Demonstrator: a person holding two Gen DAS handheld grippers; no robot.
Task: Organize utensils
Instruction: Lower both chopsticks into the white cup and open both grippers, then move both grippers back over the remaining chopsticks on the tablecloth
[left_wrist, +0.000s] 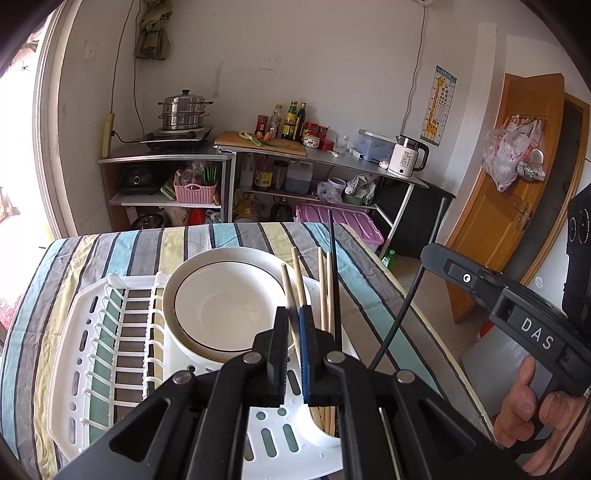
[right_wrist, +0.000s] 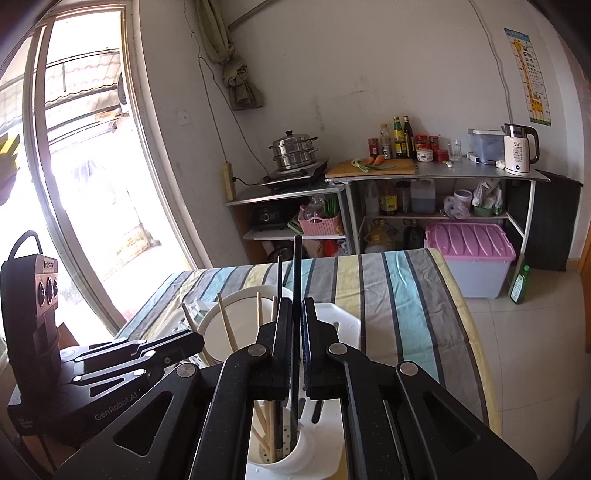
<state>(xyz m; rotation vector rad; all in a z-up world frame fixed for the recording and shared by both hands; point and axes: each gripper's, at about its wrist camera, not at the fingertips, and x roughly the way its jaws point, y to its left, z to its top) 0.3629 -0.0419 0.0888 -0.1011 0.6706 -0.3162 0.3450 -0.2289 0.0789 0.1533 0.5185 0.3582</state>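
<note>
Left wrist view: left claw (left_wrist: 294, 325) nearly closed on pale wooden chopstick (left_wrist: 289, 291), tip above white round utensil cup (left_wrist: 320, 432) in white plastic dish rack (left_wrist: 92, 332) on striped-cloth bench (left_wrist: 369, 273). Best: lower vertically, release only inside cup.

Right wrist view: right claw (right_wrist: 296, 325) pinching slim black chopstick (right_wrist: 296, 280); lower end apparently already in cup (right_wrist: 291, 456), bottom contact unclear. Keep upright, open gently.

Glossy white ceramic plate (left_wrist: 225, 306), matt white plastic rack (left_wrist: 107, 332), pale wooden chopsticks (left_wrist: 295, 273), woven striped cloth (left_wrist: 369, 258).
</note>
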